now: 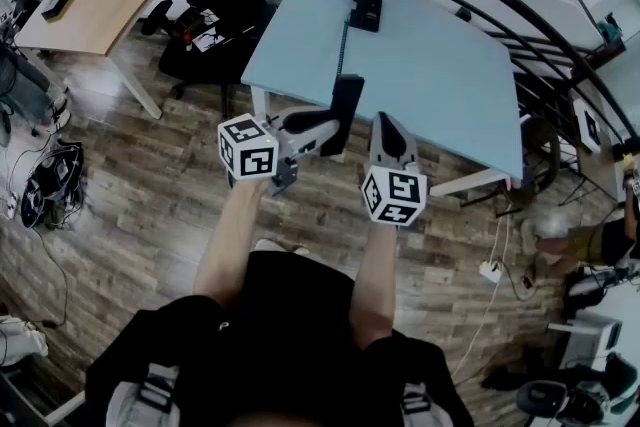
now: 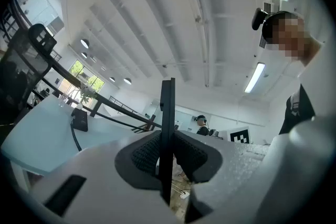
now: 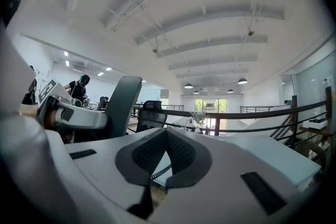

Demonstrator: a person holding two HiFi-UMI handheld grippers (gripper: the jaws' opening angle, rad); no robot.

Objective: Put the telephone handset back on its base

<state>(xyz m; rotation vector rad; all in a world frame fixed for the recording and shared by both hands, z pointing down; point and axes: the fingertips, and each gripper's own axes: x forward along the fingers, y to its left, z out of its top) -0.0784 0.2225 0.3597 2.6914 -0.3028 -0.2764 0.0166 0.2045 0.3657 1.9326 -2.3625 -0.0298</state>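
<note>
1. Handset is clamped edge-on in our left gripper, in the air just off the near table edge.
2. Base sits at the table's far side, well apart from the handset; cord runs from it twd us.
3. Our right gripper: jaws together, nothing btwn them, just beside the left.

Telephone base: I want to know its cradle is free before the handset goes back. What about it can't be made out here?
Head view: telephone base is too small and dark to show what lies on it.
Left gripper view: the base is tiny and seen from the side; its top is hidden.
Right gripper view: no base visible; only the coiled cord shows past the right gripper.
</note>
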